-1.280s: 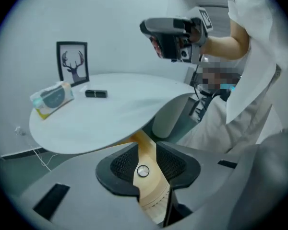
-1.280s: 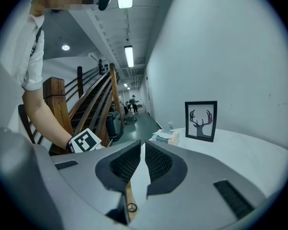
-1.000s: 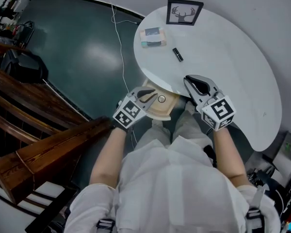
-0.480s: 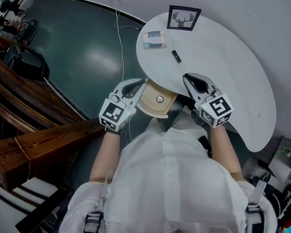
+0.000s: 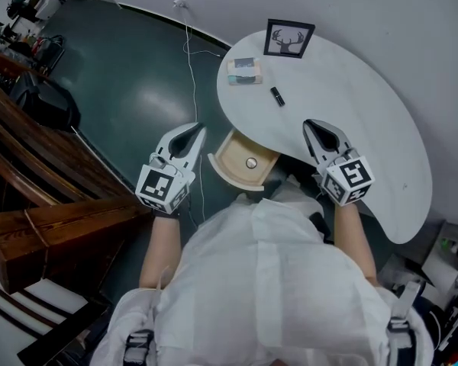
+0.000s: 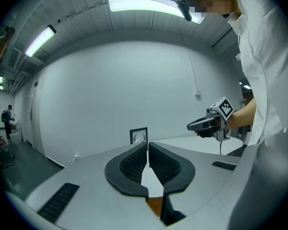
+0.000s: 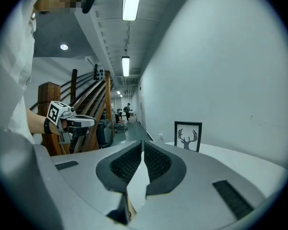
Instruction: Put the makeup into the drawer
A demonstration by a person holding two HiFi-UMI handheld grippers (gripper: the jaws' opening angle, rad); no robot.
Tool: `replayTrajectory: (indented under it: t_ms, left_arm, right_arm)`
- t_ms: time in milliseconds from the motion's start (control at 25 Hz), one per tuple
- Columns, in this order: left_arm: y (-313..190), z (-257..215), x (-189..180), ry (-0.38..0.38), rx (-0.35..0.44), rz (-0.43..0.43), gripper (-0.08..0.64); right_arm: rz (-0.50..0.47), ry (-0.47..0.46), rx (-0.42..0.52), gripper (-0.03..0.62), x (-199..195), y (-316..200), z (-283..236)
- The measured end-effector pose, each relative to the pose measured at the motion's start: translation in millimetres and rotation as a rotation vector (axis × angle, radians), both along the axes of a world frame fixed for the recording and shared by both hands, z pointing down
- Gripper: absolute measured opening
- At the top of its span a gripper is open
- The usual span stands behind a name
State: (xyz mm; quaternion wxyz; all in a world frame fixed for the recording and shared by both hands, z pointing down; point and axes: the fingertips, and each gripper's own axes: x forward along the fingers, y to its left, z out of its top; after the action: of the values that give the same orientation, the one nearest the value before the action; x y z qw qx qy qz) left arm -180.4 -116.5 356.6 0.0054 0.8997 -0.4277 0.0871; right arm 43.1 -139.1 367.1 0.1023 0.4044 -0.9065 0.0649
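The drawer (image 5: 233, 157) now stands pulled out from under the near edge of the bench (image 5: 351, 82). The left tool (image 5: 197, 132), which was at the knob (image 5: 251, 162), has lifted away to the drawer's left. Its jaws are pressed together with nothing between them. The makeup is not yet touched: a small black tube (image 5: 277, 96) lies on the bench top beyond the drawer, and a flat case (image 5: 244, 69) sits a little farther and to its left, near the framed deer picture (image 5: 289, 39). The right tool (image 5: 311, 126) hovers over the bench's near edge, to the right of the drawer, with its jaws also together and empty. The tube lies ahead of it and slightly left, well apart from both tools. The opening step looks done. Picking up comes next, which calls for one tool to spread its jaws, reach out over the bench and come down astride the tube.
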Motion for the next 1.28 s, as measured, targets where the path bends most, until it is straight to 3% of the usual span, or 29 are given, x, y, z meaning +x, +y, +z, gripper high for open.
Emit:
replayTrajectory:
  t_ms: [360, 800, 1080, 1280]
  left_arm:
    - [-0.1, -3.7, -19.4, 0.006, 0.006, -0.055, 0.026]
    - [-12.2, 16.5, -8.1, 0.0, -0.033, -0.054, 0.026]
    - [-35.6, 34.3, 21.4, -0.049, -0.067, 0.016, 0.026]
    - [-62.2, 48.4, 57.9, -0.131, -0.069, 0.138, 0.026]
  right_arm:
    - [0.003, 0.009, -0.001, 0.011, 0.1, -8.2, 1.2]
    - [-0.039, 0.045, -0.048, 0.011, -10.6, -33.2, 27.8]
    - [-0.044, 0.044, -0.069, 0.011, -5.1, -47.3, 39.0]
    - [-0.029, 0.038, -0.081, 0.011, 7.8, -55.2, 42.6]
